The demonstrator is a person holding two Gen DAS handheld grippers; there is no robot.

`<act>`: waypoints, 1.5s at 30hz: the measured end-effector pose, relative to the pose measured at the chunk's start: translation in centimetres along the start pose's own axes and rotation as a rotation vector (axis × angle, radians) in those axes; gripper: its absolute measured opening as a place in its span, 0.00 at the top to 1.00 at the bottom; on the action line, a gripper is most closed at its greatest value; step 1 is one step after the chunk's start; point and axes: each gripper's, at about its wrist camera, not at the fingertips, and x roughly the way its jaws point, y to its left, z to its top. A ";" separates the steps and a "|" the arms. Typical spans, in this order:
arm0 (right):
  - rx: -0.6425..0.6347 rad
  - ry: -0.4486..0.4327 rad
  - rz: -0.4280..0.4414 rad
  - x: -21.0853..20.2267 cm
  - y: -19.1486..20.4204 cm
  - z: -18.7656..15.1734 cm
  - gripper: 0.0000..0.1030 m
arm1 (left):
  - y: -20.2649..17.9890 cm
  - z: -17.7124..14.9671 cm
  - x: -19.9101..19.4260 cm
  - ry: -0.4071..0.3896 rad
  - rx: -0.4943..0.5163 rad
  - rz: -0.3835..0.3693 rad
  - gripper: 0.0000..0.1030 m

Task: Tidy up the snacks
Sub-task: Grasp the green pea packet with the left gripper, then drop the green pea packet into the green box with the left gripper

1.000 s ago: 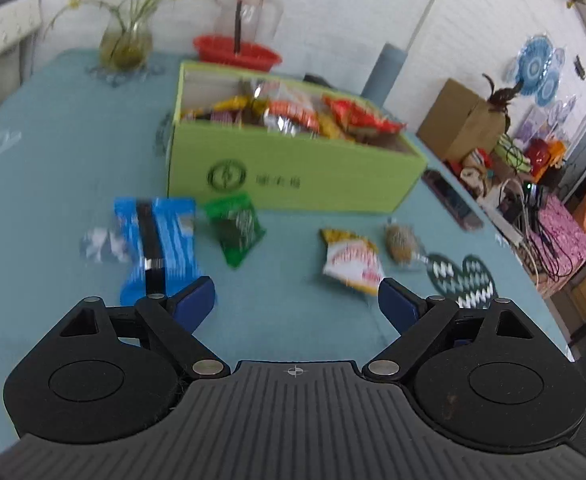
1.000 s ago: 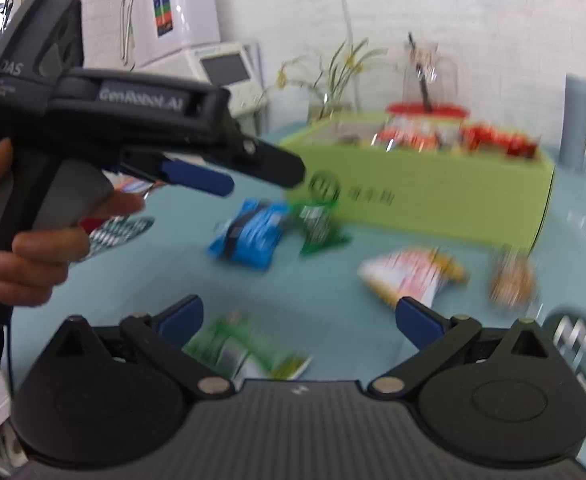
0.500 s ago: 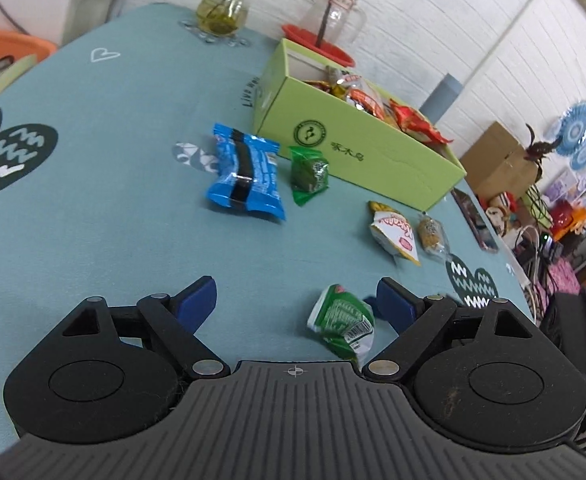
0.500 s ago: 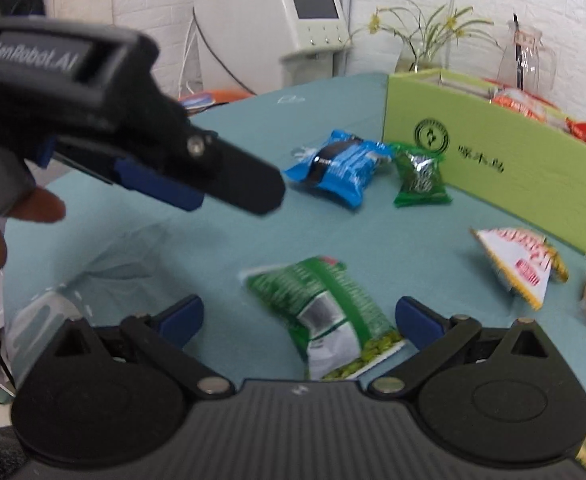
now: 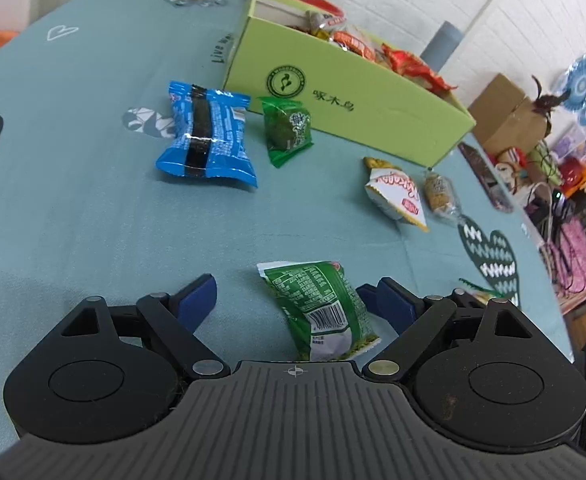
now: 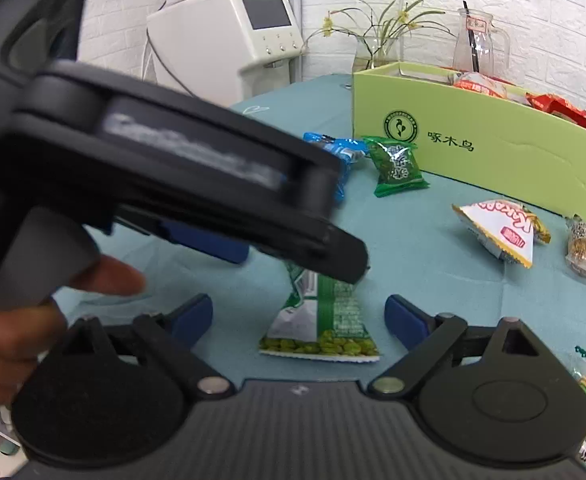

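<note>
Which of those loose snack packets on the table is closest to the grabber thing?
The large green pea packet, barcode up, lies between the open left gripper fingers. The blue packet lies farther off.

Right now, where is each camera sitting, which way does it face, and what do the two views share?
Left wrist: on the left tongs, low over the teal table, facing the green pea packet between its open fingers and the green box beyond.
Right wrist: on the right tongs, open, facing the same pea packet; the left tongs and the person's hand cross its left side.
Shared: pea packet, green box, blue packet, small green packet.
</note>
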 end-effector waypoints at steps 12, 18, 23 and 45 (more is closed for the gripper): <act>0.013 0.001 0.003 -0.5 -0.8 0.0 0.07 | -0.2 0.1 0.0 0.012 0.020 -0.009 0.28; 0.007 -0.013 -0.012 -1.1 -1.3 -0.4 0.32 | -0.6 -0.2 0.2 0.029 0.013 -0.071 0.29; -0.006 -0.025 -0.040 -1.5 -1.8 -0.6 0.57 | -0.4 -0.4 0.4 0.026 0.003 -0.134 0.77; -0.042 -0.224 -0.105 6.3 -12.8 16.1 0.61 | -1.9 21.6 6.2 -0.197 0.001 -0.128 0.78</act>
